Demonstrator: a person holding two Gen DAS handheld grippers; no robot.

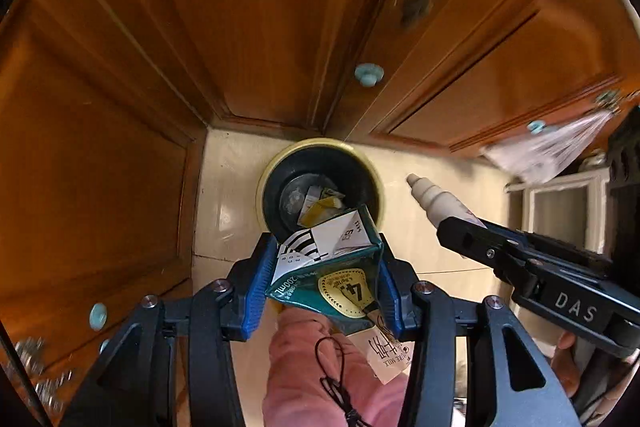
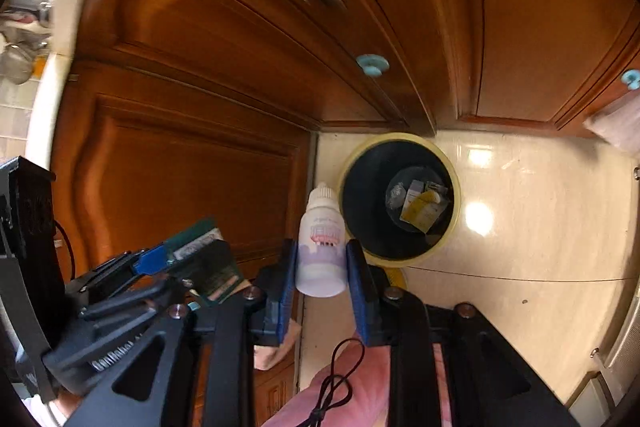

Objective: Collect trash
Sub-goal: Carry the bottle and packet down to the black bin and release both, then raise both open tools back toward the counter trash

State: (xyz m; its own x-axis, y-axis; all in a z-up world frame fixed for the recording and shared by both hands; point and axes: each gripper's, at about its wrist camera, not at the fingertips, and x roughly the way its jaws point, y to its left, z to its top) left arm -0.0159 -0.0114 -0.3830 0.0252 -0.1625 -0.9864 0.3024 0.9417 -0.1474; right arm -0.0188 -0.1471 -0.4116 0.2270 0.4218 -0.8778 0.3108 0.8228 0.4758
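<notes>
Both pairs of jaws stand part-way closed on a load: the left gripper (image 1: 326, 275) clamps a crumpled teal and white milk carton (image 1: 332, 267) between its blue ribbed pads, and the right gripper (image 2: 322, 267) pinches a small white plastic bottle (image 2: 322, 243) by its lower body, nozzle pointing up the frame

Each piece seems held this way for a drop. In the left wrist view the carton sits low in the centre of the frame, directly over the round black bin with a pale yellow rim (image 1: 276, 163), so it would fall straight in once let go. In the right wrist view the bottle lies just left of that bin (image 2: 454, 223), beside the rim and not yet over the opening, so I judge it needs a shift toward the right of the frame first

The carton is soft coated card, creased and folded, with a yellow badge on its side; the pads bite into its flattened flanks. The bottle is smooth and rigid, rounded, with a tapered cap and a pink and lilac label. Yellow and white wrappers already lie at the bin's bottom. Glossy cream floor tiles (image 2: 520, 227) surround it, and orange-brown panelled wooden cabinet doors (image 1: 240, 7) with pale blue knobs fill the upper frame. Pink fabric (image 1: 312, 367) shows below the left gripper
</notes>
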